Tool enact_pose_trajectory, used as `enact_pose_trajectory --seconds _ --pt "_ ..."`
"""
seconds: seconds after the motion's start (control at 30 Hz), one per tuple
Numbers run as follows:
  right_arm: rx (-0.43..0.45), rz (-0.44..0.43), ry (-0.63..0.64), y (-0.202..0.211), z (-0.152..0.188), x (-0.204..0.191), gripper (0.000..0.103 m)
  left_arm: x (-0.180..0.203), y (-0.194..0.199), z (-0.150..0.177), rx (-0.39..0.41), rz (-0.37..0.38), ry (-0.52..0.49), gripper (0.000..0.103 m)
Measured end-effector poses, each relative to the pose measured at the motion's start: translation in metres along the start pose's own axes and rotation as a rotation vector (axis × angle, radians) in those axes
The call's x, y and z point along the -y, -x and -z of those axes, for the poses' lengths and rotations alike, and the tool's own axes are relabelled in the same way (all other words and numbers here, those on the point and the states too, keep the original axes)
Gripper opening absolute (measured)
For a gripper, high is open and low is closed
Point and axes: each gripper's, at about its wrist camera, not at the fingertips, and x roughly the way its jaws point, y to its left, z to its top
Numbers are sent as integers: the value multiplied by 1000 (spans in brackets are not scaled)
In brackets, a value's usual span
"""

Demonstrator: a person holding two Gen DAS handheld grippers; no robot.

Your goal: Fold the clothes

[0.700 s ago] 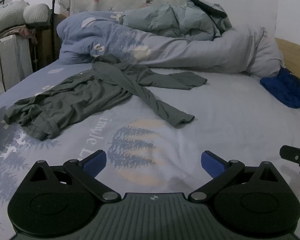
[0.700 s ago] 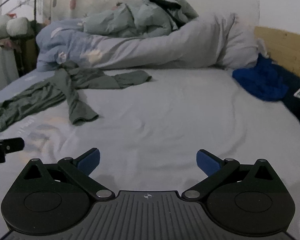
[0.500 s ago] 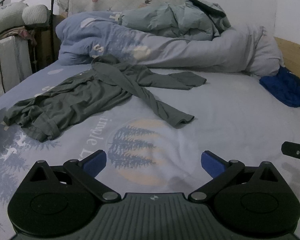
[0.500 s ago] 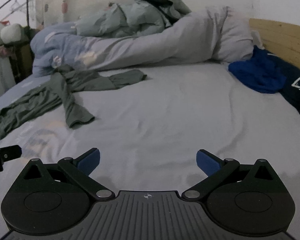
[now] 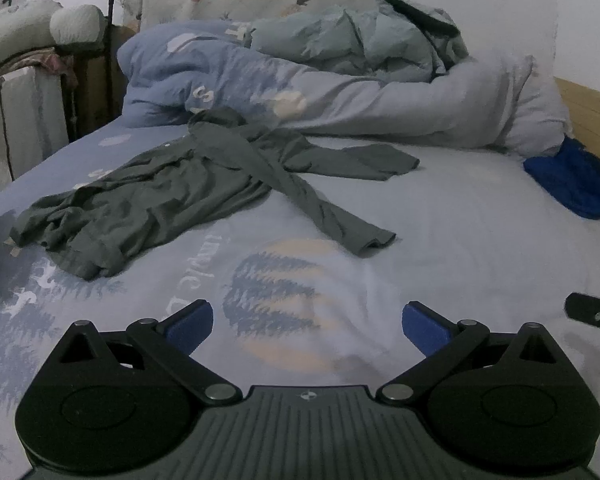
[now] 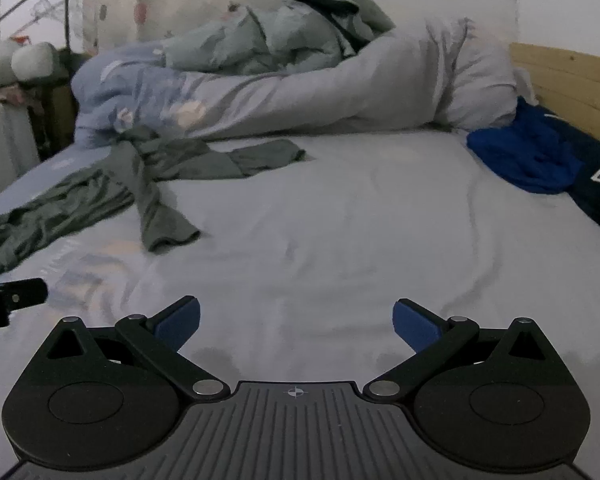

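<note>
Green shirt (image 5: 172,196) crumpled on bed (image 5: 460,240), sleeves splayed.

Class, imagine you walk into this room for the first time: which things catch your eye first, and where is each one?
A crumpled grey-green long-sleeved top sprawls on the left half of the bed sheet, one sleeve flung toward the middle. Behind it a bulky rumpled duvet is heaped along the far side. A bright blue garment lies bunched at the right edge by the wooden bed frame.
</note>
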Motion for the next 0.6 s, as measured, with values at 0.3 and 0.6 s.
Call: enact_pose_trajectory --seconds 0.3,0.6 --pt "21 -8 -19 3 0 3 102 -3 1 -1 -1 0 1 103" --pt "22 -14 26 1 2 -6 102 -4 0 0 -25 10 -7 103"
